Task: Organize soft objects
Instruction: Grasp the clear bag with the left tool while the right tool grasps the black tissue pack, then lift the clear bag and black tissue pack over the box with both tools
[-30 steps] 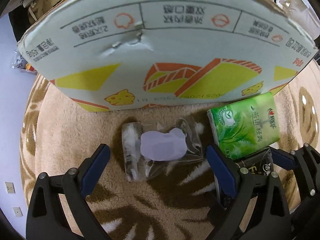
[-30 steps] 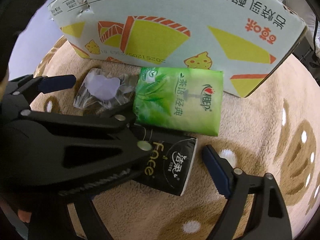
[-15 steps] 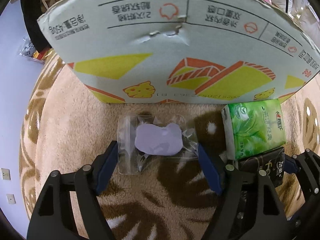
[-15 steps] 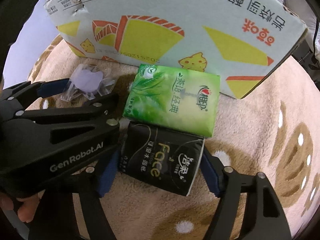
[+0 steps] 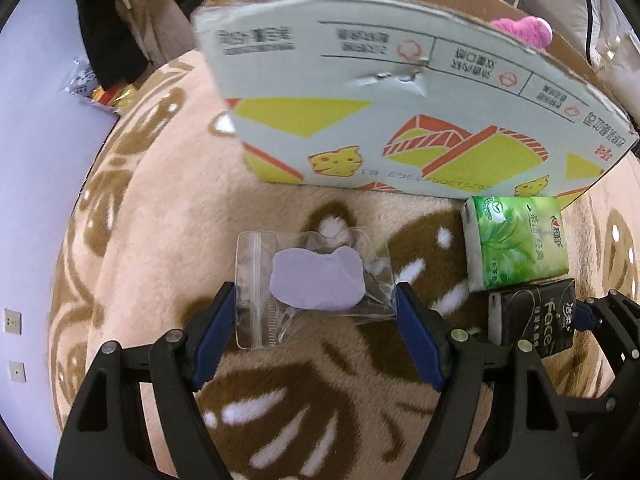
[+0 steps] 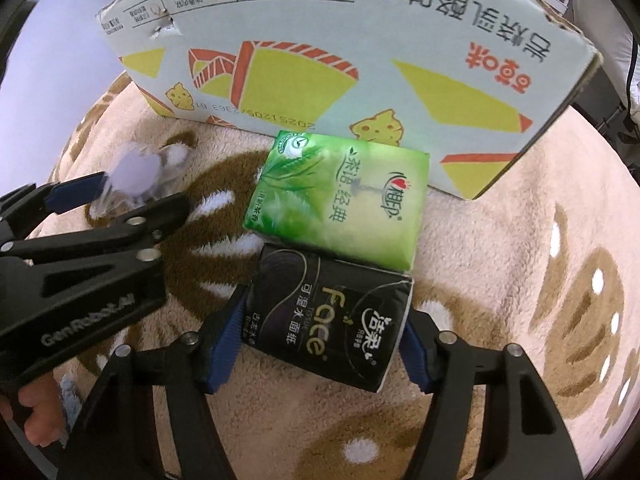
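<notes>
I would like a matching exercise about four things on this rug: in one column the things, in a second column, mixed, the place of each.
Things:
1. clear zip bag
2. black tissue pack
3. green tissue pack
4. pink plush item

Places:
a. inside the cardboard box, at its rim
b. between the jaws of the left gripper
c. against the front of the box
d. between the jaws of the right gripper

Pairs: 1-b, 2-d, 3-c, 4-a

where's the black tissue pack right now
The black tissue pack lies on the rug in the right wrist view, between the right gripper fingers, just in front of the green tissue pack near the cardboard box.
</notes>
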{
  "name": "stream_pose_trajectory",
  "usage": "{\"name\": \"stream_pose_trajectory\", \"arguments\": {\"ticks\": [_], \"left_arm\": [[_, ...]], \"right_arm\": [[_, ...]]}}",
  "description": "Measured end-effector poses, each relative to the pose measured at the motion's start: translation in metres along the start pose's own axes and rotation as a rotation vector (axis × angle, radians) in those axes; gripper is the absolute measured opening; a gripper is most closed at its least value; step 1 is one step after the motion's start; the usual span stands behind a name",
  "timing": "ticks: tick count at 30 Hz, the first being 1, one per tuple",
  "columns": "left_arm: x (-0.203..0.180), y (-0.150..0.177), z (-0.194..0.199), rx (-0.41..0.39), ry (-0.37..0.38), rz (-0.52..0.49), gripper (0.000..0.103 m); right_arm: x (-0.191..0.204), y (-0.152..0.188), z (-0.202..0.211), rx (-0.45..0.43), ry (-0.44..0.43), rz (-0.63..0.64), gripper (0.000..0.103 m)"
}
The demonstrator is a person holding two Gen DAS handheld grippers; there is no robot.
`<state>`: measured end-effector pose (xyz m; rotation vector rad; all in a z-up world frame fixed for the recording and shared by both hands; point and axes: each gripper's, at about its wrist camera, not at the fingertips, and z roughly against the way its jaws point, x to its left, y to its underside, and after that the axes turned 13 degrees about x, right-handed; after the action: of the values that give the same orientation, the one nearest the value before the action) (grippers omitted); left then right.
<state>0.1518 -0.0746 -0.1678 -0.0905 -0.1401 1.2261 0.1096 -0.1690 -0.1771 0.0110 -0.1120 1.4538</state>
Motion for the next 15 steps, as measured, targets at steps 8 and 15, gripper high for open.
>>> {"name": "stream_pose_trajectory", "arguments": {"ticks": [8,15], "left_arm": [[-0.001,0.026,0.041,-0.059,-0.016,0.037,0.077],[0.01,0.049,0.082,-0.172,-0.044,0.042,0.077]], "right_arm": [[-0.008,0.018,0.028,-0.043,-0.006,-0.026,0.071],[-0.011,0.034,0.071,-0.153,0.026,-0.018,0.071]]}}
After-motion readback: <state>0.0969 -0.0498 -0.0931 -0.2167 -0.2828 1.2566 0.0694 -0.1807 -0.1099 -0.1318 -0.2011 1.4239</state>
